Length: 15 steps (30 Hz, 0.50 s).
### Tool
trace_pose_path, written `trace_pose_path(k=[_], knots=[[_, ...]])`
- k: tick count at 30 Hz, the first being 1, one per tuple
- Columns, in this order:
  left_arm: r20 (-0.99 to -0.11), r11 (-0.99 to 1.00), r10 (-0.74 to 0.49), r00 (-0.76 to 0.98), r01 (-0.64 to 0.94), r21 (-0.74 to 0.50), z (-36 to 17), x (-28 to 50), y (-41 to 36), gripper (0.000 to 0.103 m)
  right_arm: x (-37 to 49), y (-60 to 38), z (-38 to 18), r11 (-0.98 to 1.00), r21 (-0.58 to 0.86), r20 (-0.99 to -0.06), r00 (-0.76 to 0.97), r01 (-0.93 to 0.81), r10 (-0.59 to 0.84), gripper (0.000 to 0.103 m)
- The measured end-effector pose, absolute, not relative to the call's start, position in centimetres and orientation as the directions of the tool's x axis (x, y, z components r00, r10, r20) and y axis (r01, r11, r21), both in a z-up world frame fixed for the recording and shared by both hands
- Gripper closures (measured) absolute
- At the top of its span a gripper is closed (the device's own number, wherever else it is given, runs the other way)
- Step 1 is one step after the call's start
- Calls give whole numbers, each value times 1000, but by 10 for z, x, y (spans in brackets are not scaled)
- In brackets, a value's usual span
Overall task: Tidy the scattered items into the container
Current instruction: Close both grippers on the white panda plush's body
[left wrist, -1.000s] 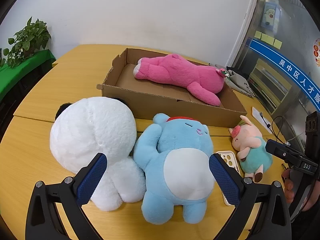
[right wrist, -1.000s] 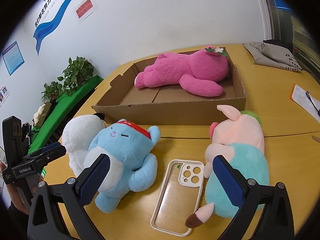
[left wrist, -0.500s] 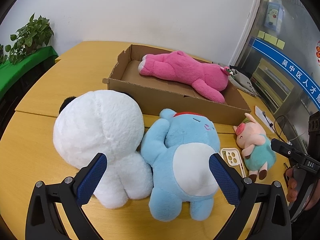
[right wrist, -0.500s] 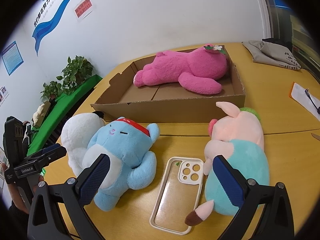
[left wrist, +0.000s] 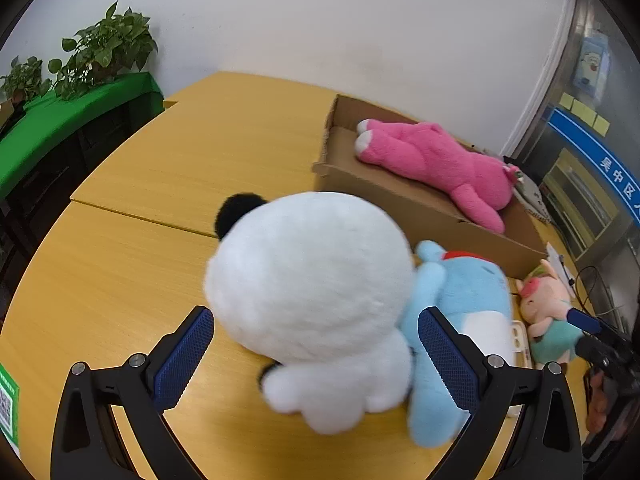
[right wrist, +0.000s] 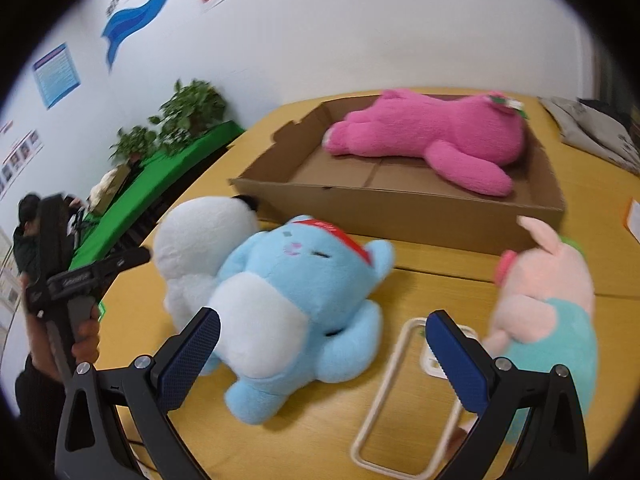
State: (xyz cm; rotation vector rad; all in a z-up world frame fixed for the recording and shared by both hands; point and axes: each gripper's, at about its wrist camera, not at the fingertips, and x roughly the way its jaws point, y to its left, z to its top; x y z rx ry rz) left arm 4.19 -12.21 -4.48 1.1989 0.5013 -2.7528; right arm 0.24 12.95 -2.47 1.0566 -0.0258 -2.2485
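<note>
A white plush (left wrist: 312, 292) with a black ear lies on the wooden table, and my left gripper (left wrist: 316, 354) is open around its lower half. A blue plush (right wrist: 296, 296) lies beside it, and my right gripper (right wrist: 324, 354) is open just above its belly and legs. A pink pig plush (right wrist: 548, 308) in a teal outfit lies to the right. A cream phone case (right wrist: 404, 408) lies between the blue plush and the pig. A cardboard box (right wrist: 400, 208) behind them holds a big pink plush (right wrist: 436, 140).
A green-covered bench with potted plants (left wrist: 100, 52) stands left of the table. A grey cloth bag (right wrist: 592, 136) lies right of the box. Papers lie at the table's right edge (right wrist: 632, 216).
My left gripper has swung left and forward, so the white plush now sits between its fingers. My right gripper has moved left and closer, over the blue plush.
</note>
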Motion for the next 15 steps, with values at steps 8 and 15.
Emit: trace_pose_path(k=[8,15], knots=[[-718,-878,263,-644,149,-456,-95,14,-155,9,19,82,-33,-744,226,-718,-408,629,-564,0],[-686,-856,342,-642,89,-510,-92,28,-169,30,12,73,-38,-767,227,-743,-402,600,-535,0]])
